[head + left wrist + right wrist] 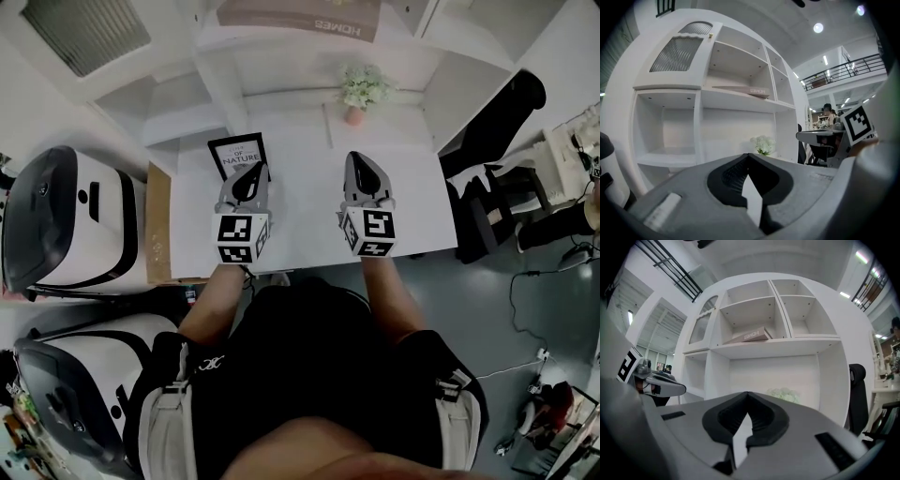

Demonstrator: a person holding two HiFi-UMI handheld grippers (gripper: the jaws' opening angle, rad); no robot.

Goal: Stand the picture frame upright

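The black picture frame [238,153], with a white print that reads "NATURE", lies face up at the back left of the white desk [309,202]. My left gripper [250,174] hovers just in front of the frame, partly over its near edge. Its jaws are shut with nothing between them. My right gripper [357,161] is held level beside it over the middle of the desk, also shut and empty. Both gripper views look up at the white shelving, and the frame shows in neither. My left gripper [749,157] and right gripper [747,396] show closed tips there.
A pink pot of white flowers [361,89] stands at the back of the desk, also seen as flowers [763,144] and flowers [783,394]. A book [300,19] lies on the shelf above. White machines [66,220] stand to the left. A black chair [487,122] is on the right.
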